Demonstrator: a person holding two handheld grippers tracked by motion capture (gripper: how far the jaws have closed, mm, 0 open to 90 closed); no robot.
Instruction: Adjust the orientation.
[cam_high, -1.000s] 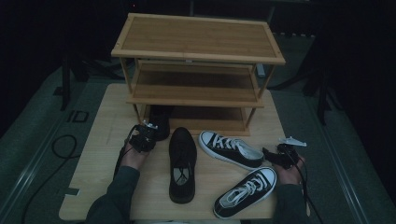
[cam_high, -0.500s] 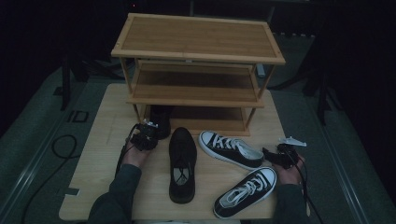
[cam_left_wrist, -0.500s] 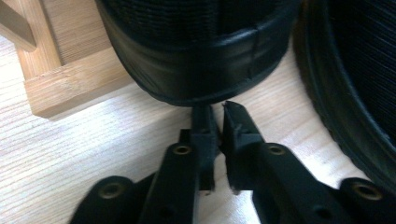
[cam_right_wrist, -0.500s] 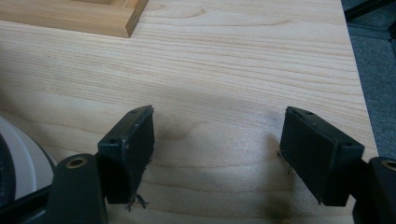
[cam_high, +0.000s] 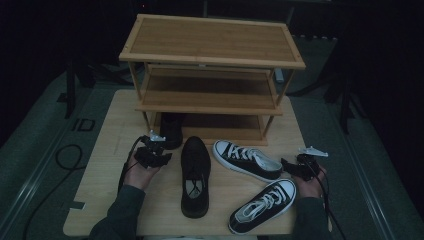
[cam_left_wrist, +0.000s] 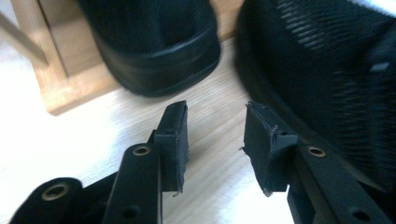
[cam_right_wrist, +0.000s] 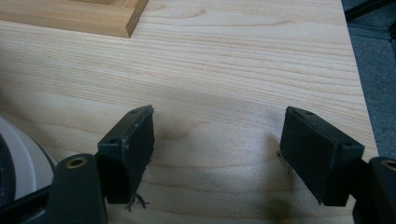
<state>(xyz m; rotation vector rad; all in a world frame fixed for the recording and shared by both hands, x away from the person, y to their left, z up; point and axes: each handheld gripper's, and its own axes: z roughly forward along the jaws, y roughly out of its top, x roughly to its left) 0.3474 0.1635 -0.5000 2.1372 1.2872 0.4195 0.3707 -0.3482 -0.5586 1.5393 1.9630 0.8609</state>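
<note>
Black shoe lies at desk centre. Left claw, at its 9 o'clock, is empty, jaws parted; right claw gapes wide, empty. Step: approach. Next: straddle shoe's rim, clamp.

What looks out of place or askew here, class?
Three shoes lie loose on the table instead of on the wooden shoe rack: one black shoe and two black-and-white sneakers, which point different ways. Only one black shoe sits on the bottom shelf. Both grippers are open, holding nothing.
</note>
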